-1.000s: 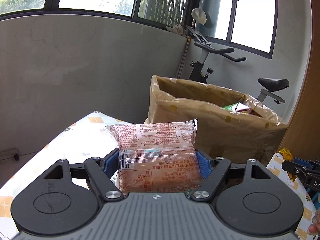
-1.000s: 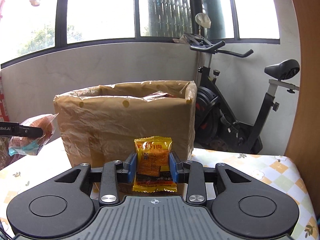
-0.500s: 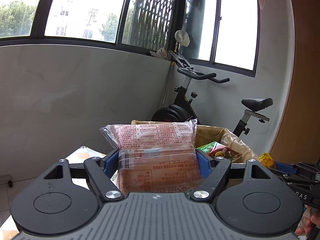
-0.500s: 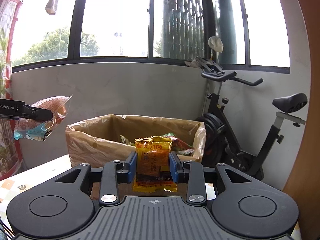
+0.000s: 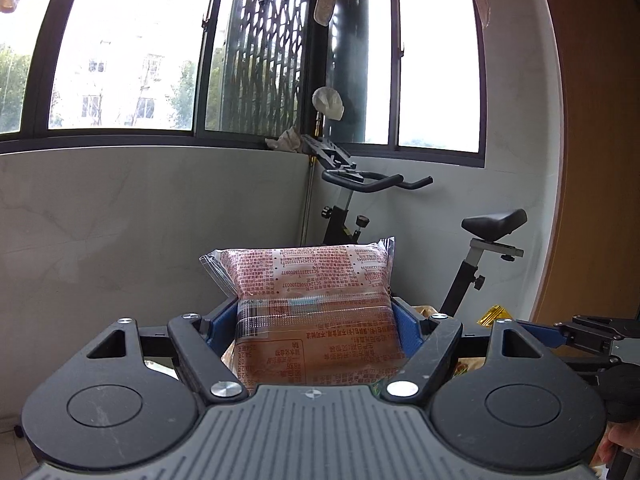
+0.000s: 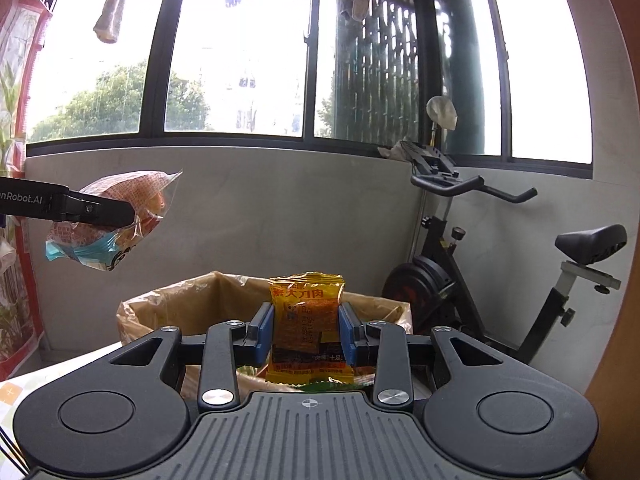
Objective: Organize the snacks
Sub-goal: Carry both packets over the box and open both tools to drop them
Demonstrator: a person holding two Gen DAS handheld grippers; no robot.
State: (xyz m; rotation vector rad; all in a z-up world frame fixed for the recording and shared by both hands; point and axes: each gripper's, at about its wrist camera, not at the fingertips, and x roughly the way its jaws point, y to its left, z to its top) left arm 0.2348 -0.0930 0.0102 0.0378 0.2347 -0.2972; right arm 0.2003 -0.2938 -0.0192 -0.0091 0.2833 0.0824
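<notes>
My left gripper [image 5: 316,320] is shut on a large pinkish-red snack pack [image 5: 316,304] in clear wrap, held high in the air. It also shows in the right wrist view [image 6: 108,220], up at the left, above the box. My right gripper [image 6: 306,328] is shut on a small orange-yellow snack packet [image 6: 306,320], held just above the open brown cardboard box [image 6: 168,304], which has several snacks inside. In the left wrist view the box is almost hidden behind the gripper, and the right gripper [image 5: 560,332] shows at the right edge.
An exercise bike [image 6: 500,280] stands behind the box on the right. A grey wall [image 5: 140,240] with windows runs behind. A patterned tablecloth [image 6: 16,392] shows at lower left. A wooden panel [image 5: 592,160] is on the right.
Both grippers have risen with their snacks. The box has dropped low in both views, and the right gripper now looks down into it.
</notes>
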